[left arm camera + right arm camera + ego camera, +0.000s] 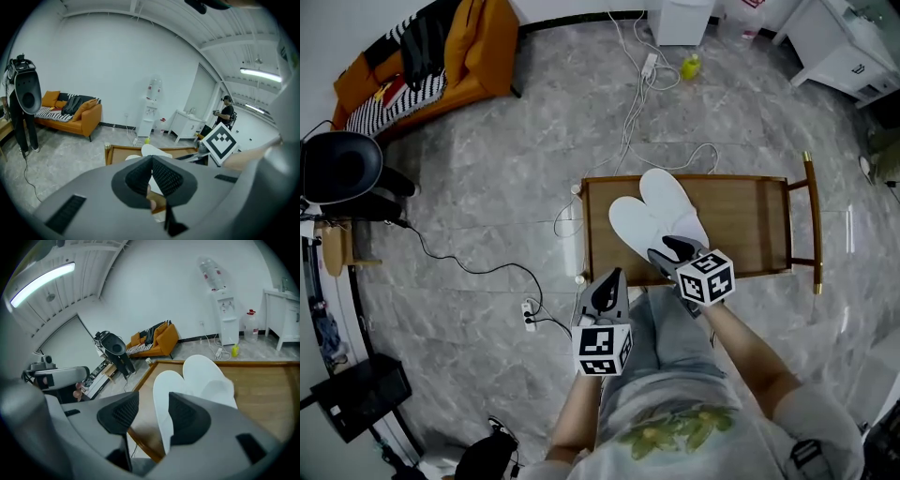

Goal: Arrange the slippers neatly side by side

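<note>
Two white slippers lie on a low wooden table (pixel 750 180), angled toward each other with their ends touching. The left slipper (pixel 630 223) sits nearer me and the right slipper (pixel 670 192) reaches further back. My right gripper (pixel 671 249) hovers over the near end of the pair with its jaws open and nothing gripped. In the right gripper view the left slipper (pixel 161 380) shows through the gap of the right gripper (pixel 153 403), with the right slipper (pixel 206 376) beside it. My left gripper (pixel 607 283) hangs off the table's near left corner, shut and empty, as the left gripper view (pixel 151 161) shows.
An orange sofa (pixel 441 56) stands at the far left. Cables (pixel 487 267) and a power strip (pixel 530 314) lie on the grey floor left of the table. A water dispenser (pixel 680 19), a yellow bottle (pixel 691 66) and a white cabinet (pixel 853 47) line the back.
</note>
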Tool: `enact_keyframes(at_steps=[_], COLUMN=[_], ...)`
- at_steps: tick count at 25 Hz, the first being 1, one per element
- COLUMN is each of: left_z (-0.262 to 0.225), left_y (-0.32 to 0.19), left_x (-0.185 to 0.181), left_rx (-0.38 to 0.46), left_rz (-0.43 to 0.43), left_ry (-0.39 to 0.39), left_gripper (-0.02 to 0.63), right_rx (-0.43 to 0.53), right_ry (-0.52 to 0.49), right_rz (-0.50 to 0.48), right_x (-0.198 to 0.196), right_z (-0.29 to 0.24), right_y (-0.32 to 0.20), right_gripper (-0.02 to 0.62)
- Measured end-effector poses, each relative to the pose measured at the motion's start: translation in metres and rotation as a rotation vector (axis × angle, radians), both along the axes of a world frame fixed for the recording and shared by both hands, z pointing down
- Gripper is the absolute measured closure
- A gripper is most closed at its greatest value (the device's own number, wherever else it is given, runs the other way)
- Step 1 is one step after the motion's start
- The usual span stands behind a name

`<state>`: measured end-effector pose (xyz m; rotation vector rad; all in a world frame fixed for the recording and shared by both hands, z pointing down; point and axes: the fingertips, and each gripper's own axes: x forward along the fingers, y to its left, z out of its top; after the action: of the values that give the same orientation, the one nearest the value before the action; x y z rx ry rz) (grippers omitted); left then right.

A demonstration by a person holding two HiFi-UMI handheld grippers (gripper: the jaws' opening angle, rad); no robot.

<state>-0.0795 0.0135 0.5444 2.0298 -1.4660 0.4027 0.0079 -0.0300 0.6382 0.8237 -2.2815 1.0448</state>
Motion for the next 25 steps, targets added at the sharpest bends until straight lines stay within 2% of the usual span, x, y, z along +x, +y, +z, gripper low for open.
enact_keyframes(at_steps=[7,17,25], left_z=[0.022,0.032,0.038], left_y=[0.007,0.004,0.011], left_x=[-0.002,-0.003,-0.008], left_rx=[-0.034,-0.039,-0.063], left_rz=[0.005,0.01,0.0], left_ry=[-0.007,-0.003,0.001], left_gripper=[0.591,0.591,0.591], right_rx=[-0.056,-0.143,-0.189], right_ry=[0.029,0.067,0.097], right_rz=[0.009,0.024,0.023], right_x=[0.0,-0.004,-0.008], right_z=[0.038,0.071,0.078], right_y=[-0.004,0.004,0.011], right_gripper=[0.408,0.41,0.467])
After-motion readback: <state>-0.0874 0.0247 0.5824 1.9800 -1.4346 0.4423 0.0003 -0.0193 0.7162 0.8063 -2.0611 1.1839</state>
